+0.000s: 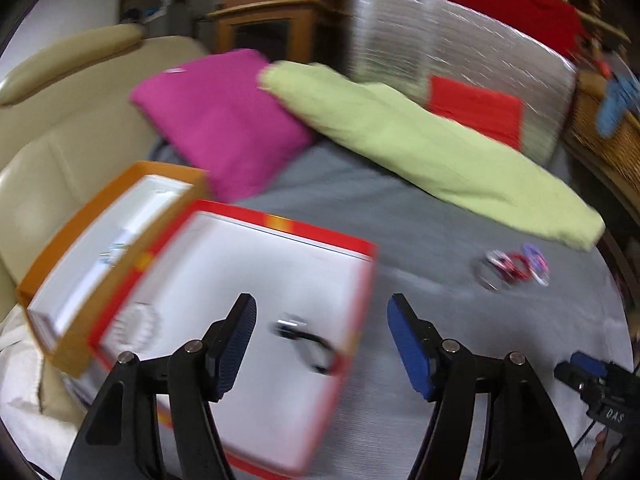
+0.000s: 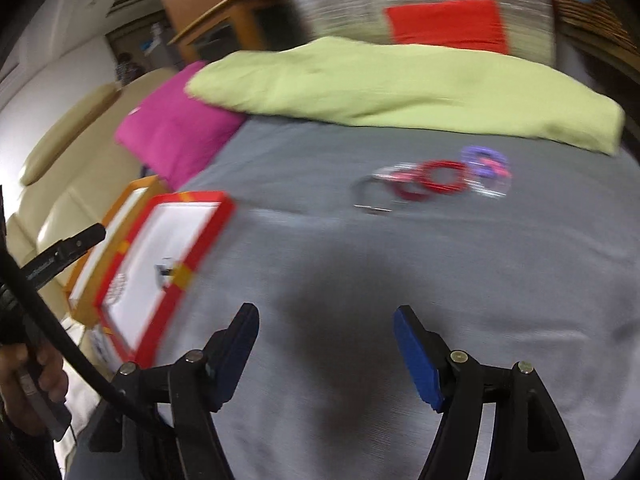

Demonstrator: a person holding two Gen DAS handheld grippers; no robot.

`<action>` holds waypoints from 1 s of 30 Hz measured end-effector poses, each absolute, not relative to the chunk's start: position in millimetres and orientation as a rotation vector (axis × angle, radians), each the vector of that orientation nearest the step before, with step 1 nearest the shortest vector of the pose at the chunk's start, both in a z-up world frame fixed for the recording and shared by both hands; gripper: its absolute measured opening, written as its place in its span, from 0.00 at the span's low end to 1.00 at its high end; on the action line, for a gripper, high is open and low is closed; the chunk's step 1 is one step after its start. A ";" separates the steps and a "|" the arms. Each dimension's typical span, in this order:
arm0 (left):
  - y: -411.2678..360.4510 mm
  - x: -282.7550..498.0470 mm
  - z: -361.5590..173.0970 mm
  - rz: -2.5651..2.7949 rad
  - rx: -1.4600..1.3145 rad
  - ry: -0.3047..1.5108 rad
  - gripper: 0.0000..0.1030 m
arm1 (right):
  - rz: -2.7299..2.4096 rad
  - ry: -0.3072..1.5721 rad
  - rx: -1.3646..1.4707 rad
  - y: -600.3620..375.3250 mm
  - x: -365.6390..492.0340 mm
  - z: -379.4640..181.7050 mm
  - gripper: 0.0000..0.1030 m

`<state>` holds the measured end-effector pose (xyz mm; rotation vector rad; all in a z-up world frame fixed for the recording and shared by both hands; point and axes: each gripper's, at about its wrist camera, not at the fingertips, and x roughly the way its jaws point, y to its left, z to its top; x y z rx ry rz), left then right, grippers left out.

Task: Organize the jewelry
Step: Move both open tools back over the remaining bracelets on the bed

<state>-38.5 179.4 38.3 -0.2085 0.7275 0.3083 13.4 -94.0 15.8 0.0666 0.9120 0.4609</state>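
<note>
1. Two views show this moment, and both are blurry. First comes the left wrist view.
2. The left gripper (image 1: 322, 322) has its fingers spread wide, and nothing is between them.
3. It hangs over the red box (image 1: 256, 320), which lies open on the grey sheet (image 1: 400, 200).
4. Inside the red box are a dark piece (image 1: 306, 340), just past the fingers, and a white bracelet (image 1: 136, 326) off to the left.
5. An orange box (image 1: 116, 240) sits just beside the red box on its left. Something small and shiny is in it, too blurry to name.
6. The loose jewelry (image 1: 514, 266) lies on the sheet, up and to the right of these fingers and well apart from them.
7. Behind are a pink pillow (image 1: 216, 120) and a green pillow (image 1: 420, 148).
8. Now the right wrist view. The right gripper (image 2: 326, 330) also has its fingers spread wide, with only bare sheet between them.
9. The jewelry pile is straight ahead and a little right. I can see red rings, purple ones and a grey band, all touching or nearly so.
10. The pile stretches side to side across the view, not toward the fingers.
11. The boxes sit far to the left here.
12. I think the right gripper is nearer the pile, so it seems best placed to fetch the next piece.
13. It would need to go forward and a bit right, then close on one ring.
14. A hand (image 2: 28, 384) holding the other tool shows at the left edge.
</note>
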 end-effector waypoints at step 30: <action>50.5 22.8 -60.7 0.161 -0.058 0.917 0.72 | 0.228 0.872 0.072 -182.5 30.5 -23.3 0.72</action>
